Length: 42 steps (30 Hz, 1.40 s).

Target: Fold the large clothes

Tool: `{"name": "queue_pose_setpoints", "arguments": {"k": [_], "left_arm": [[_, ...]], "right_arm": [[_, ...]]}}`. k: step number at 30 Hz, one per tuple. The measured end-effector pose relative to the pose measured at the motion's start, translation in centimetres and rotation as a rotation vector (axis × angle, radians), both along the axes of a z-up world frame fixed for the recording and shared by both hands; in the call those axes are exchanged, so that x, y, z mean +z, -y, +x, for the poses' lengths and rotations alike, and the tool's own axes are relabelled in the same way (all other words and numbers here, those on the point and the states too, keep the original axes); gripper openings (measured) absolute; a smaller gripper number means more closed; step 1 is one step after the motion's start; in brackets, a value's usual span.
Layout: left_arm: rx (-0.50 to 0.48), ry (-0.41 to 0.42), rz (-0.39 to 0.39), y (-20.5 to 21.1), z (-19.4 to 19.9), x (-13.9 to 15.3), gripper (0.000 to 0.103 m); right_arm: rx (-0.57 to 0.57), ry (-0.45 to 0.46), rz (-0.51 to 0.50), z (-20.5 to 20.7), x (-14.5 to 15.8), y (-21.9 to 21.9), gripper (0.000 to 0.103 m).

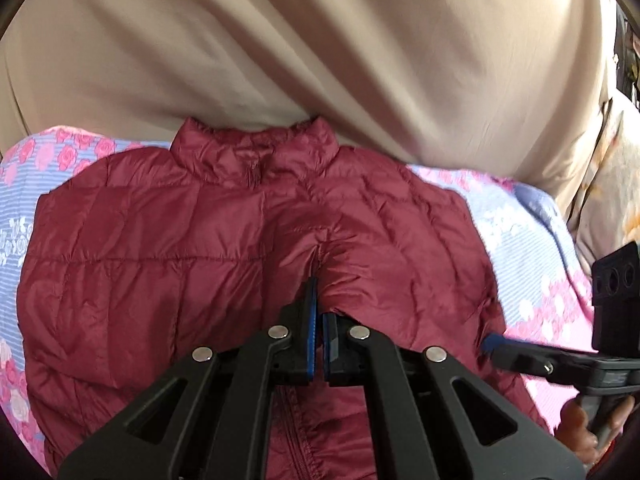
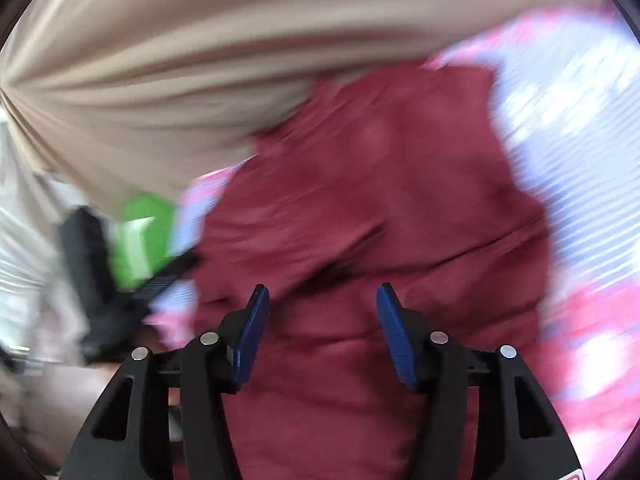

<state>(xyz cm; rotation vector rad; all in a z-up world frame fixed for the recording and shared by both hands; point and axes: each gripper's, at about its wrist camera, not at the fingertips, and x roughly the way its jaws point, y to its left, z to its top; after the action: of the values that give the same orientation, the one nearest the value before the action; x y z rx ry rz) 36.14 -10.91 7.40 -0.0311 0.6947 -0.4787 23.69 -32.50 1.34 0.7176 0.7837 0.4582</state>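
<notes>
A dark red quilted puffer jacket [image 1: 168, 240] lies flat on a floral pink and blue bedsheet [image 1: 532, 248], collar at the far side. My left gripper [image 1: 320, 304] is shut on a pinched fold of the jacket's front near its middle. My right gripper [image 2: 320, 304] is open and empty, hovering over the jacket [image 2: 380, 184]; that view is blurred by motion. The right gripper also shows in the left wrist view [image 1: 496, 346] at the jacket's right edge. The left gripper shows as a blurred black shape in the right wrist view [image 2: 92, 272].
A beige draped cloth [image 1: 320, 48] rises behind the bed. A green object [image 2: 140, 232] shows blurred at the left of the right wrist view. A patterned cushion or cloth [image 1: 608, 168] lies at the far right.
</notes>
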Motion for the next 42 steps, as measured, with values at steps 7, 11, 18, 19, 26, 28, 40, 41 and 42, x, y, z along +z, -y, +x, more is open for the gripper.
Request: {"name": "queue_pose_setpoints", "arguments": {"k": [7, 11, 18, 19, 26, 28, 40, 41, 42], "left_arm": [[-0.032, -0.046, 0.09, -0.5, -1.4, -4.1, 0.005], [-0.014, -0.039, 0.108, -4.3, -3.1, -4.5, 0.006], [0.232, -0.067, 0.12, -14.2, -0.8, -4.8, 0.005], [0.251, -0.077, 0.137, -14.9, -0.2, -5.5, 0.005], [0.362, -0.122, 0.119, -18.7, 2.3, -7.7, 0.001], [0.362, -0.124, 0.111, -18.9, 2.3, -7.7, 0.001], [0.381, -0.098, 0.16, -19.0, 3.1, -7.3, 0.0], [0.381, -0.101, 0.155, -19.1, 3.4, -7.3, 0.0], [0.381, -0.102, 0.151, -19.2, 3.4, -7.3, 0.0]], "right_arm": [[0.003, -0.147, 0.102, 4.4, -3.5, -3.3, 0.02], [-0.088, -0.025, -0.255, 4.4, 2.1, -6.6, 0.003], [-0.185, 0.242, -0.487, 4.2, 9.9, -5.0, 0.003], [-0.194, 0.193, -0.502, 5.6, 8.6, -4.6, 0.003], [-0.235, 0.007, -0.417, 9.0, 0.5, -0.9, 0.002], [-0.221, -0.034, -0.461, 9.6, -1.0, -1.2, 0.0], [-0.125, 0.2, -0.551, 5.8, 6.5, -10.4, 0.012], [-0.052, 0.209, -0.556, 6.8, 6.2, -12.6, 0.011], [0.018, 0.209, -0.577, 7.6, 5.5, -14.9, 0.009]]}}
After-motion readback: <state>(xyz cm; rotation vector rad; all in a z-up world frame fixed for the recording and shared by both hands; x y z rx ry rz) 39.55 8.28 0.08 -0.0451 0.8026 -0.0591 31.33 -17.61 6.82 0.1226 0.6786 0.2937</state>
